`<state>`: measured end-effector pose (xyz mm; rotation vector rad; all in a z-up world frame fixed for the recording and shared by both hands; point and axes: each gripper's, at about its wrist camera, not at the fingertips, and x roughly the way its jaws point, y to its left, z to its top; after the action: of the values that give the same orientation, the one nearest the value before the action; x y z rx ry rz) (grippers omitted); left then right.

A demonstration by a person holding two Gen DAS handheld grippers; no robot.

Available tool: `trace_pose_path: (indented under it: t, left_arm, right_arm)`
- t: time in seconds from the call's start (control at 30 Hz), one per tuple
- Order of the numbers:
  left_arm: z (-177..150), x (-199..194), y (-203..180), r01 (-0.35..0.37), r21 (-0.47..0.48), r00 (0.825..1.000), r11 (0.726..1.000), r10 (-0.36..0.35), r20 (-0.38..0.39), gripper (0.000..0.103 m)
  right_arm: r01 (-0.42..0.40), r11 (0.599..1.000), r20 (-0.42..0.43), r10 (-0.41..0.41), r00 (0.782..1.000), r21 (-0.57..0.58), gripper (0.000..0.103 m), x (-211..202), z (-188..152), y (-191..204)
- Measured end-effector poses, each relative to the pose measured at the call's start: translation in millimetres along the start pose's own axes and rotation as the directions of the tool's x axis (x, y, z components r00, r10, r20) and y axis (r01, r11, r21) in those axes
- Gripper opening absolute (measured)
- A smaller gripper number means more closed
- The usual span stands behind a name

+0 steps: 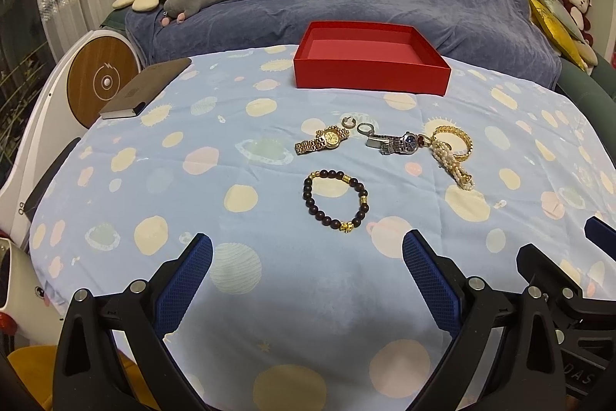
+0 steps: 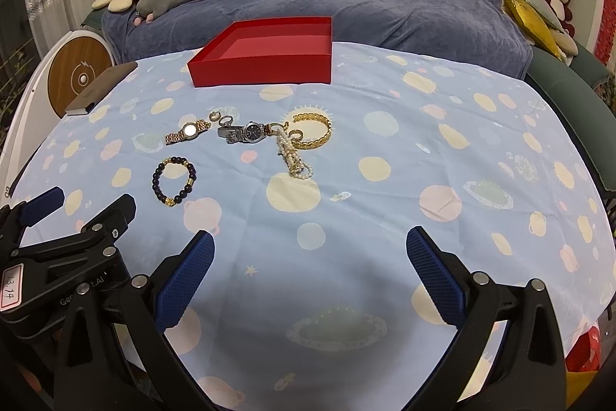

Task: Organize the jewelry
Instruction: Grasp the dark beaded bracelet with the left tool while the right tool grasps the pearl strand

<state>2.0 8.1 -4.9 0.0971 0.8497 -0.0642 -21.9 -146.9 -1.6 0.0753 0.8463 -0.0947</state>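
Jewelry is lying scattered on a table draped in a pale blue cloth (image 1: 161,156) printed with planets, and 2 pairs of handheld tongs are hovering side by side over its near edge, neither one holding anything. The left gripper (image 1: 307,251) is standing with its blue pads spread wide, and the right gripper (image 2: 310,249) is showing the same wide spread. Directly ahead of the left tongs, and nearest of all the pieces, a dark beaded bracelet (image 1: 336,202) is lying flat as an open ring; from the right tongs the same bracelet is sitting ahead and off to the left. Farther ahead, 1 row is running crosswise: a gold watch (image 1: 322,140), 2 small rings, a silver watch (image 1: 398,143), then a gold bangle (image 1: 454,140) with a pearl strand (image 1: 454,166) trailing back toward the tongs. That pearl strand is lying nearly straight ahead of the right tongs, its long axis pointing roughly toward them. Beyond everything, an empty red box (image 1: 371,70) is waiting, ahead of the left tongs and ahead-left of the right. The left tongs look better placed for the bracelet, the right for the pearls and bangle.
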Motion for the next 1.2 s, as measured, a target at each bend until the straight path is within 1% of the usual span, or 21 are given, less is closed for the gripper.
trace_pose_path:
  t: [0.17,0.3,0.4,0.5,0.57,0.63,0.7,0.9,0.93,1.0,1.07,1.13,1.2]
  left_arm:
    - [-1,8,5,0.021,-0.015,0.999,1.0,-0.022,-0.03,0.096]
    - [-5,18,15,0.011,-0.045,0.999,0.999,-0.013,-0.034,0.096]
    - [-5,27,19,0.028,-0.06,0.998,0.998,-0.031,-0.045,0.096]
    - [-4,38,18,0.011,-0.047,0.999,0.999,-0.013,-0.037,0.096]
    - [-1,47,17,0.033,-0.056,0.998,0.998,-0.036,-0.042,0.096]
    - [3,57,15,0.028,-0.063,0.997,0.998,-0.032,-0.065,0.096]
    - [8,66,14,0.055,-0.087,0.995,0.995,-0.062,-0.081,0.096]
    - [20,87,7,0.044,-0.093,0.994,0.995,-0.053,-0.099,0.095]
    - [21,91,6,0.043,-0.091,0.993,0.995,-0.053,-0.102,0.093]
    - [22,98,6,0.057,-0.092,0.99,0.994,-0.068,-0.12,0.085]
    - [22,104,5,0.064,-0.091,0.989,0.994,-0.076,-0.13,0.084]
    - [23,106,3,0.06,-0.076,0.99,0.995,-0.069,-0.123,0.084]
    - [25,108,0,0.065,-0.058,0.99,0.996,-0.071,-0.118,0.081]
  right_arm:
    - [-0.013,1.0,0.005,0.014,1.0,-0.016,0.098,3,-2,3]
    - [-0.041,0.999,-0.021,0.041,0.999,-0.007,0.098,12,-3,1]
    - [-0.038,0.999,-0.023,0.038,0.999,-0.007,0.097,20,-2,-2]
    - [-0.047,0.999,-0.037,0.047,0.998,0.018,0.097,30,1,-8]
    - [-0.05,0.998,-0.045,0.051,0.998,0.028,0.097,36,4,-10]
    - [-0.055,0.998,-0.044,0.056,0.997,0.029,0.097,41,7,-11]
    - [-0.056,0.998,-0.051,0.058,0.997,0.035,0.097,48,9,-13]
    - [-0.08,0.995,-0.074,0.084,0.994,0.055,0.086,70,23,-16]
    - [-0.086,0.995,-0.074,0.09,0.993,0.055,0.084,73,26,-16]
    - [-0.074,0.996,-0.073,0.077,0.994,0.039,0.081,80,31,-13]
    - [-0.076,0.997,-0.081,0.078,0.994,0.031,0.075,88,36,-11]
    - [-0.077,0.997,-0.091,0.078,0.993,0.015,0.069,97,42,-8]
    - [-0.081,0.997,-0.105,0.081,0.991,0.006,0.065,105,47,-6]
